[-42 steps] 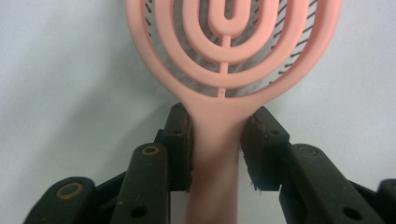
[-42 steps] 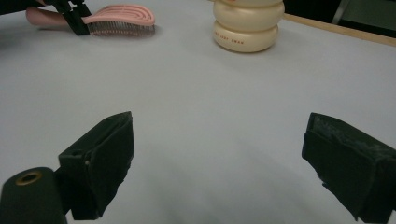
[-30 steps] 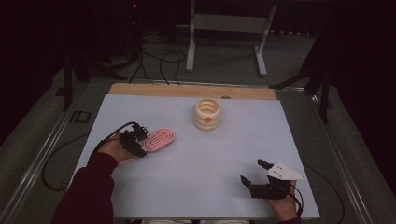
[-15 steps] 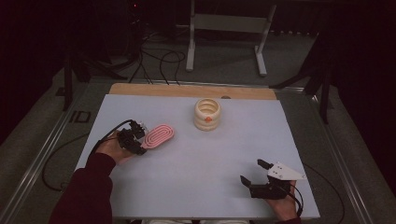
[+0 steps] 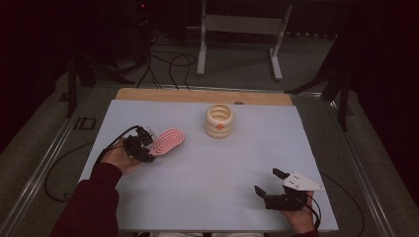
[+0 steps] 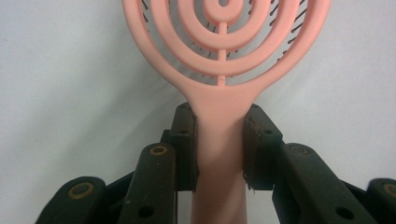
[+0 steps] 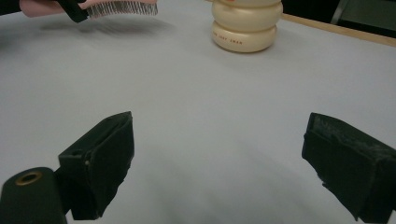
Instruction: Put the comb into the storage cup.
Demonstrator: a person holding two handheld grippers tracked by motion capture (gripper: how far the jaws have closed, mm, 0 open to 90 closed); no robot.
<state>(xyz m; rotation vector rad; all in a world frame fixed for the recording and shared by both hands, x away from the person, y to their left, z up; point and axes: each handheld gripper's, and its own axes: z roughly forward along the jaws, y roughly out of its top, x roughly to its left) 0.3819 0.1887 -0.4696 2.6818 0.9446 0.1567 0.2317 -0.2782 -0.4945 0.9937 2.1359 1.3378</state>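
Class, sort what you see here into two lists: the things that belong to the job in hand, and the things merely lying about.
In the job:
- pink hairbrush, clamped by its handle
- left gripper, shut on that handle

Lying about:
- cream ribbed container, standing apart on the table
- right gripper, open, holding nothing
- metal stand on the floor beyond the table

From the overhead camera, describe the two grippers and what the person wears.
Both grippers are black with two blocky jaws. The left gripper trails a black cable; the right gripper carries a pale grey three-cornered plate. A dark red sleeve covers the left arm.
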